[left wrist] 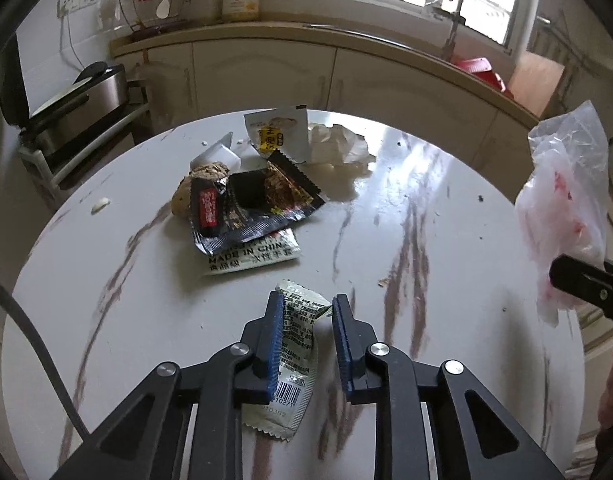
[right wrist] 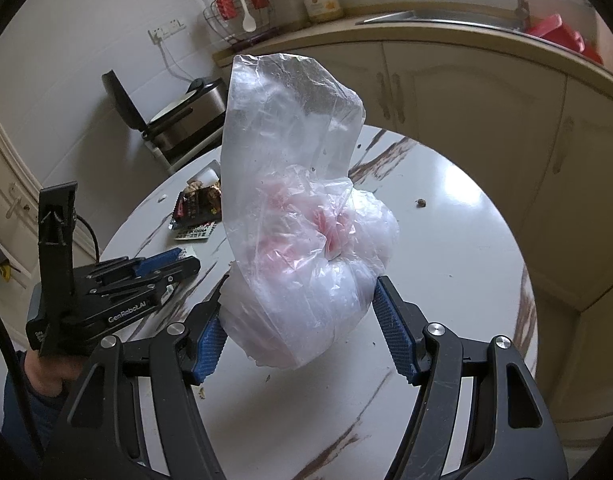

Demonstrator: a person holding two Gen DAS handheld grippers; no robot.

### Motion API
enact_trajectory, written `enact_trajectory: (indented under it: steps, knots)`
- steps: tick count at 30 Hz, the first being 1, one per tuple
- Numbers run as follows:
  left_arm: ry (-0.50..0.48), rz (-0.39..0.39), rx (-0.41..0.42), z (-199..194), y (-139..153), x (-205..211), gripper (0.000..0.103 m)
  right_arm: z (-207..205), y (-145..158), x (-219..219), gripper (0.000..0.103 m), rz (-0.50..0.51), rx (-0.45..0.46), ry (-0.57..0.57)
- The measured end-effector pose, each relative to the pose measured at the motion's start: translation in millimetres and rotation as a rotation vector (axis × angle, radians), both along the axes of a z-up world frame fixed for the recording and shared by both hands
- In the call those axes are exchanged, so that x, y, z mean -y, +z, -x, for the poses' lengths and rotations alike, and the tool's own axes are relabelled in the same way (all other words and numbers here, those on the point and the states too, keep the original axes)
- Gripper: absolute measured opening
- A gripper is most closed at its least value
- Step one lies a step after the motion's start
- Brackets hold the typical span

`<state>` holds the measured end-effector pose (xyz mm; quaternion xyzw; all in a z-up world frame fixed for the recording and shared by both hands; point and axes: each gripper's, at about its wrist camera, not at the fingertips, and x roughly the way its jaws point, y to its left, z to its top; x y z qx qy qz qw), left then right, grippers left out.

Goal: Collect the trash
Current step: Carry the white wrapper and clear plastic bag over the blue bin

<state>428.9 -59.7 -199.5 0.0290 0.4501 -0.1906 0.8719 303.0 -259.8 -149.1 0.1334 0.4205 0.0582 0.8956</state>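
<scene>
The left gripper (left wrist: pixel 308 312) is hovering with jaws parted around a printed sachet (left wrist: pixel 296 340) on the table (left wrist: pixel 446 240); the right gripper (right wrist: pixel 300 312) is pinching a plastic bag (right wrist: pixel 298 216).

"made in china" on the flat white wrapper (left wrist: pixel 252 258); "genrobot.ai" on the left gripper (right wrist: pixel 168 266); barcoded sachet (left wrist: pixel 296 344) shows "010382".
</scene>
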Motion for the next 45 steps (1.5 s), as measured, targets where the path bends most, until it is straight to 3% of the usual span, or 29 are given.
enact_trajectory:
  steps: [14, 21, 27, 36, 40, 45]
  knots:
    - [-0.075, 0.045, 0.100, 58, 54, 51, 0.019, 29, 18, 27, 0.065, -0.005, 0.053, -0.053]
    - [-0.164, 0.088, 0.163, 84, 87, 113, 0.019, 65, 40, 67, 0.065, 0.016, 0.116, -0.120]
    - [-0.256, 0.132, 0.173, 94, 96, 182, 0.020, 108, 52, 120, 0.065, 0.055, 0.145, -0.224]
    - [-0.399, 0.202, 0.081, 108, 69, 294, 0.020, 168, 22, 204, 0.065, 0.076, 0.083, -0.384]
    - [-0.439, 0.207, -0.010, 103, 38, 343, 0.020, 185, -15, 239, 0.065, 0.057, 0.006, -0.419]
    - [-0.438, 0.157, -0.146, 81, -17, 386, 0.020, 192, -76, 277, 0.065, -0.001, -0.120, -0.432]
